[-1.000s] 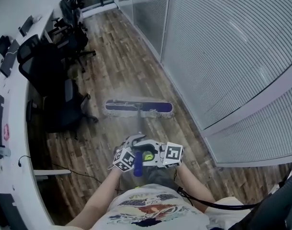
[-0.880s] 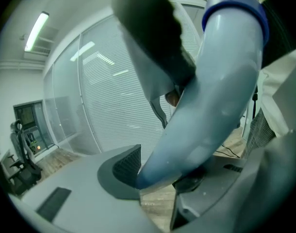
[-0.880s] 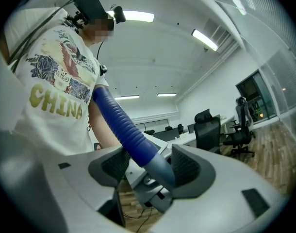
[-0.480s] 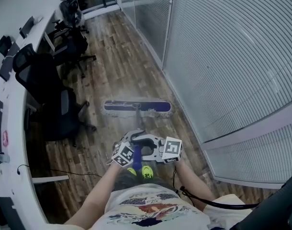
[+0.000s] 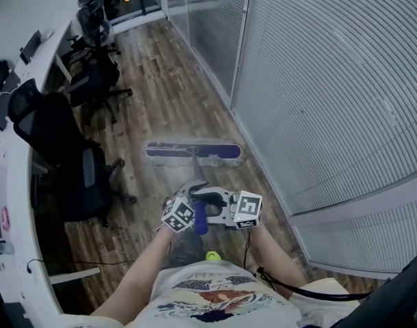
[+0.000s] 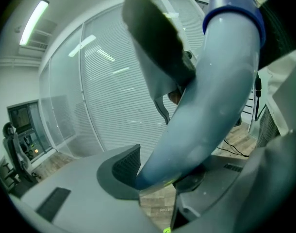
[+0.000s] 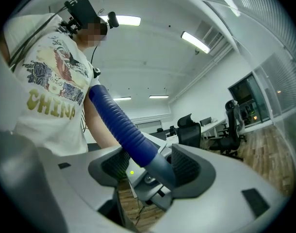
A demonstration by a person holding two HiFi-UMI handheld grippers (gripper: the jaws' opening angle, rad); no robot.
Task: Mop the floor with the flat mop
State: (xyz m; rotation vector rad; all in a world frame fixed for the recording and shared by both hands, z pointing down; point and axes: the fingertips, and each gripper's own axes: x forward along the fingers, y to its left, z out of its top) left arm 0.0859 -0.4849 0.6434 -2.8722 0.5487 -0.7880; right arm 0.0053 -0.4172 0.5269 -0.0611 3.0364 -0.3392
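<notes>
L gripper (image 6: 160,176) & R gripper (image 7: 150,166): jaws of both clamped on mop handle (image 5: 196,176), close together near its top. Mop head (image 5: 193,152) flat on wood floor (image 5: 167,94), betw. office chair (image 5: 65,162) & glass partition (image 5: 318,80). Risks: head's ends clip chair base or partition; handle twists in jaws.

Counted are one mop (image 5: 193,152), one left hand-held gripper (image 5: 193,195) and one right hand-held gripper (image 5: 207,210) (two in all), three chairs (image 5: 48,132), one worktop (image 5: 16,183).
</notes>
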